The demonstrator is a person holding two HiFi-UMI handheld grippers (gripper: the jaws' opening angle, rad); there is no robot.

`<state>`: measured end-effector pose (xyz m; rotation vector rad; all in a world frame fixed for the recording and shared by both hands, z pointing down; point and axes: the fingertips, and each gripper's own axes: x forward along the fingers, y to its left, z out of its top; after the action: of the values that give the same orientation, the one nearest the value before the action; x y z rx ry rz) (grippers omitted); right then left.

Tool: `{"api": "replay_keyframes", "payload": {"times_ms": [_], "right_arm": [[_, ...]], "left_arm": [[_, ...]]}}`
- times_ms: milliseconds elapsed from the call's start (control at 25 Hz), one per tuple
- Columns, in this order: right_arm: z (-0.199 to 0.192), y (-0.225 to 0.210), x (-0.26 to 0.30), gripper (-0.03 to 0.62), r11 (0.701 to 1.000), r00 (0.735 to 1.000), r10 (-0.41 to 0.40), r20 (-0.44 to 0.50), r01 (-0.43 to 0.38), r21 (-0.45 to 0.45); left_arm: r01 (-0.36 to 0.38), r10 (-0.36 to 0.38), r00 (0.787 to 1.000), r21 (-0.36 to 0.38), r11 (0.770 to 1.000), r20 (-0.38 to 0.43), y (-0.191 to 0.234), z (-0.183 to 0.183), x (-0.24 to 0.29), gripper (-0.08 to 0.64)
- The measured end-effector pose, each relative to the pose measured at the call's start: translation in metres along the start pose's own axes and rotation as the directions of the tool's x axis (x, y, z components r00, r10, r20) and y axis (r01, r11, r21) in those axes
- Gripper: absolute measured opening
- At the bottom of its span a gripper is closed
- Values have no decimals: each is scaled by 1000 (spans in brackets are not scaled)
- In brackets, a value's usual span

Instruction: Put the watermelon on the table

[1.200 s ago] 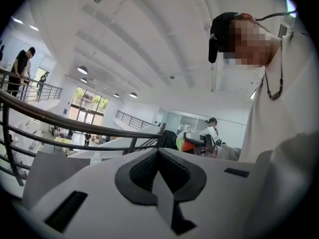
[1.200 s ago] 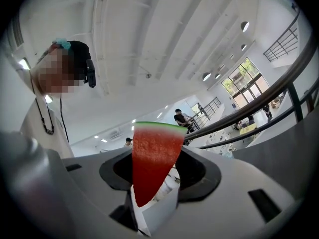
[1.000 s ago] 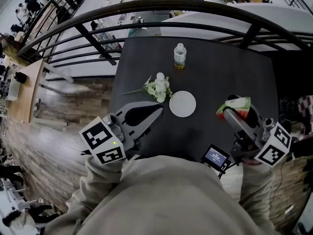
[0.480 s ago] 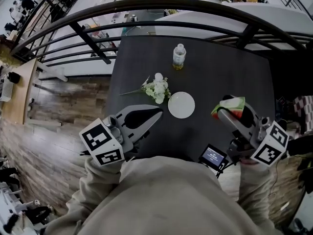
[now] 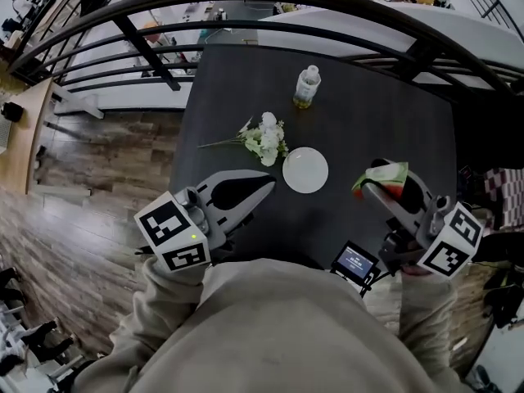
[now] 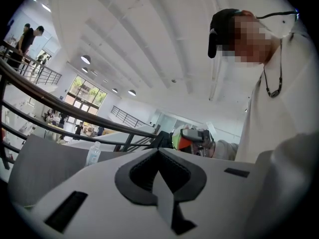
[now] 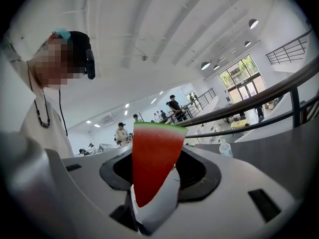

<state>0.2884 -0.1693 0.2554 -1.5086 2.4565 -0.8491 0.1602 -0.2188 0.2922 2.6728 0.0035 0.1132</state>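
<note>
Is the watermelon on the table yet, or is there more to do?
Not yet. Done: the watermelon slice is picked up, pinched in the right tool. In hand: it hangs over the right side of the dark table, beside the white plate. Left to do: lower it, open the tool and let go. The left tool is shut and empty.

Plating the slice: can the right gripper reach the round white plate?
Probably yes: only bare dark tabletop separates the right gripper, holding the red watermelon wedge, from the round white plate.
</note>
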Motion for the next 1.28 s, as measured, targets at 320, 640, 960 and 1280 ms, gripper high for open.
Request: {"api": "replay_keyframes", "payload": {"times_ms": [320,640,960,1280], "right_arm": [[-2,-2,22,213,1000,999,-4,-37,4,2],[-19,-20,42,213,999,994,-30,-104,32,19],[-35,-37,51,213,998,988,-52,-144,57,30],[-52,-55,60,213,996,983,-62,-172,72,56]], "left_arm": [[-35,34,999,-24,999,-30,13,-19,-12,6],[-66,65,998,-48,997,-23,29,-21,-25,6],[-47,44,998,-65,997,-51,34,-35,-28,6],[-81,75,996,-114,990,-51,41,-46,-39,6]]}}
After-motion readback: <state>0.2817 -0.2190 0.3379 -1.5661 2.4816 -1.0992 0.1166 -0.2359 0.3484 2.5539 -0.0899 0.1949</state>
